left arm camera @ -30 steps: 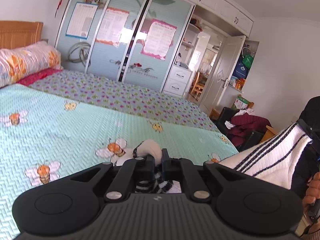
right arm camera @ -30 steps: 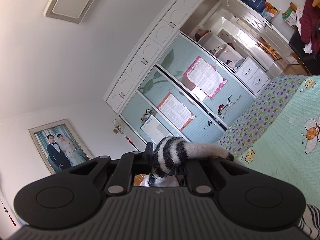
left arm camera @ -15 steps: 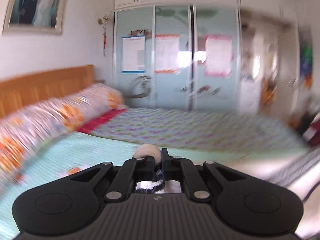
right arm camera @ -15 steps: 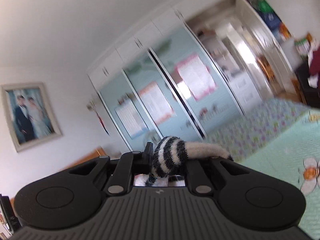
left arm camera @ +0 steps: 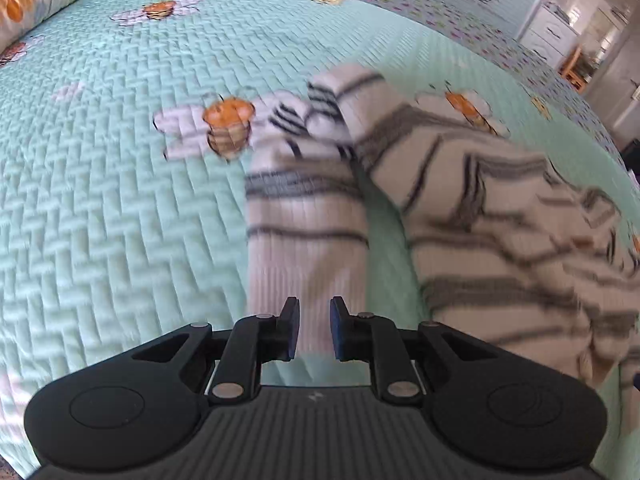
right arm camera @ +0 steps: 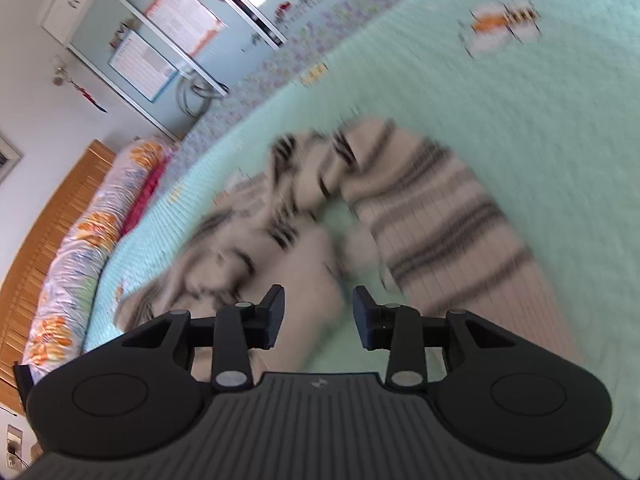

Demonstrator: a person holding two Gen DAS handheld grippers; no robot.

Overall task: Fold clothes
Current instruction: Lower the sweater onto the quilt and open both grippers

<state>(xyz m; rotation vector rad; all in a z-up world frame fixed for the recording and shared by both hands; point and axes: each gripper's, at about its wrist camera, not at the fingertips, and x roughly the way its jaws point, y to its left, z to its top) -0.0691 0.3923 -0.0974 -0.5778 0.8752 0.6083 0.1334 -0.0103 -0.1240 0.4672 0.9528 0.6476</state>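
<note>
The white, dark-striped sweater lies crumpled on the mint bedspread (bee prints scattered over it). The left gripper is opening, a sleeve passing between its parted jaws without being pinched. The right gripper is opening wider above the sweater, gripping nothing.

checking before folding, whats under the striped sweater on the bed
The striped sweater lies crumpled on the mint quilted bedspread, which shows all round it. Whatever sits beneath its folds is covered.
</note>
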